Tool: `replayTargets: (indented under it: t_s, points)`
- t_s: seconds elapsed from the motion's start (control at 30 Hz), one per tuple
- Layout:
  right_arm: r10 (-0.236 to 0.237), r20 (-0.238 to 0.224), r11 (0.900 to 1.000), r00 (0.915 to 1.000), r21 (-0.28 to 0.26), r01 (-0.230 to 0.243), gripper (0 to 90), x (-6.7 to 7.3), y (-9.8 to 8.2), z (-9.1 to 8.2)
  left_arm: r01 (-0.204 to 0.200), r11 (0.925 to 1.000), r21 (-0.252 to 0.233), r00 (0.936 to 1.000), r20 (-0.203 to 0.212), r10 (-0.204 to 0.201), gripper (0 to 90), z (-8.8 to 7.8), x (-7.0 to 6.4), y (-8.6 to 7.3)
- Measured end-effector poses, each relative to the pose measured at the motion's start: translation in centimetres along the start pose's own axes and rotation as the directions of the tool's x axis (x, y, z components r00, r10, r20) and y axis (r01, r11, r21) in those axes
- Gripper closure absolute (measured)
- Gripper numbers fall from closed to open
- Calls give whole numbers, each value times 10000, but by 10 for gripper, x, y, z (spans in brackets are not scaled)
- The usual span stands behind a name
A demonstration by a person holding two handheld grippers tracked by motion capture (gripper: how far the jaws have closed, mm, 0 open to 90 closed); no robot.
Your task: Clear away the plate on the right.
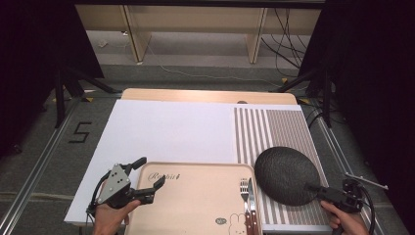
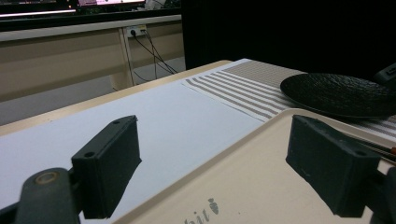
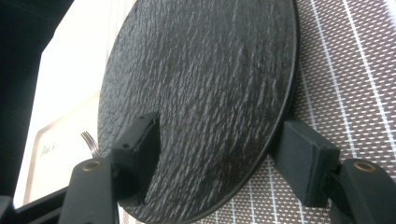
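Two jaws of right gripper (image 3: 215, 158) straddle plate (image 1: 288, 175) rim on striped mat (image 1: 274, 127), right of tray (image 1: 195, 205), not yet pinching. Close squarely, lift level. Left gripper (image 1: 147, 181) wide, empty.

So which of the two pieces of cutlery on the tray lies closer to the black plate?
The knife: it lies at the tray's right edge, next to the black plate. The fork lies just left of it, farther from the plate.
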State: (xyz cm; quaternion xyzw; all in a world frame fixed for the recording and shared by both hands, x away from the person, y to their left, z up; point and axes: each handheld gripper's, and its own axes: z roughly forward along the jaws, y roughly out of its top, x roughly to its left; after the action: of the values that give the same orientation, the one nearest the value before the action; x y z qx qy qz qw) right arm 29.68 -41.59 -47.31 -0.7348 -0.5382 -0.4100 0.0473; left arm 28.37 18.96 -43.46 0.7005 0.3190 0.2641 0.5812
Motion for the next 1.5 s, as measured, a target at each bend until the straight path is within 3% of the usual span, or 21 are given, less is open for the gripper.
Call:
replayTargets:
  t_s: [0.07, 0.13, 0.23, 0.37, 0.43, 0.5, 0.53, 0.63, 0.7, 0.8, 0.83, 0.87, 1.03, 1.2, 1.27, 1.33, 1.37, 1.43, 1.5]
  points:
    - [135, -74, 9999, 9999, 37, -135, 366, 0, 0, 0, -39, 10000, 4, 10000, 5, 39, 165, 0, 0, 0]
    - [-156, -41, 9998, 9999, 142, 157, 380, -3, 0, -1, -37, 10000, -16, 10000, -17, 37, 165, -1, 0, 1]
    - [-177, -156, 9998, 9997, 56, 178, 390, -4, 0, -1, 53, 10000, -35, 10000, -40, -53, 165, -1, 1, 1]
    - [261, -233, 9997, 9994, 28, -261, 393, -4, 0, 1, 28, 10000, -6, 10000, -7, -28, 165, 0, 0, 0]
    - [92, -275, 10000, 9996, 25, -91, 405, -7, 0, 1, 0, 10000, -13, 10000, 6, 0, 165, 0, 0, 0]
    - [367, -238, 9992, 9990, -144, -370, 406, -5, 0, 3, 19, 10000, -4, 10000, -17, -19, 165, 0, 1, 0]
    - [648, -293, 9979, 9975, 26, -648, 407, -4, 0, 2, 44, 9999, -95, 10000, 22, -43, 164, 0, 1, 0]
    - [148, -226, 9999, 9996, -2, -148, 416, -8, 0, 3, 4, 10000, -17, 10000, -5, -4, 164, -1, 1, 1]
    - [285, -323, 9996, 9991, 17, -285, 436, -8, 0, 2, 16, 10000, -48, 10000, 13, -16, 164, 0, 1, 0]
    - [1085, -420, 9940, 9932, -120, -1090, 454, -7, 0, 3, 32, 10000, -7, 10000, -19, -32, 164, 0, 1, 0]
    - [949, -490, 9955, 9943, 21, -949, 459, -10, 0, 2, 27, 9999, -103, 10000, 42, -27, 164, 0, 1, 0]
    - [1265, -528, 9920, 9906, 36, -1265, 472, -8, 1, 2, 18, 9999, -112, 10000, 50, -17, 164, 0, 1, 0]
    - [1403, -476, 9897, 9890, -217, -1415, 503, -11, 0, 4, 14, 10000, -11, 10000, -5, -14, 164, 0, 1, 0]
    - [1377, -783, 9902, 9874, -133, -1392, 516, -16, -1, 3, 26, 10000, -10, 10000, -5, -26, 164, -1, 1, 0]
    - [1793, -731, 9837, 9811, -39, -1800, 526, -14, -1, 3, 40, 9999, -112, 10000, 42, -39, 164, 0, 1, 0]
    - [1838, -771, 9816, 9799, -371, -1871, 533, -15, -2, 4, 35, 9999, -108, 10000, 48, -35, 164, 0, 1, 0]
    - [1946, -781, 9804, 9778, -166, -1965, 537, -15, -2, 3, 4, 10000, -19, 10000, -2, -4, 165, -1, 1, 0]
    - [1942, -820, 9792, 9775, -434, -1981, 548, -17, -3, 4, 15, 9999, -105, 10000, 41, -14, 164, 0, 1, 0]
    - [2147, -860, 9754, 9729, -324, -2181, 549, -17, -3, 4, 35, 10000, -83, 10000, 19, -35, 164, 0, 1, 0]
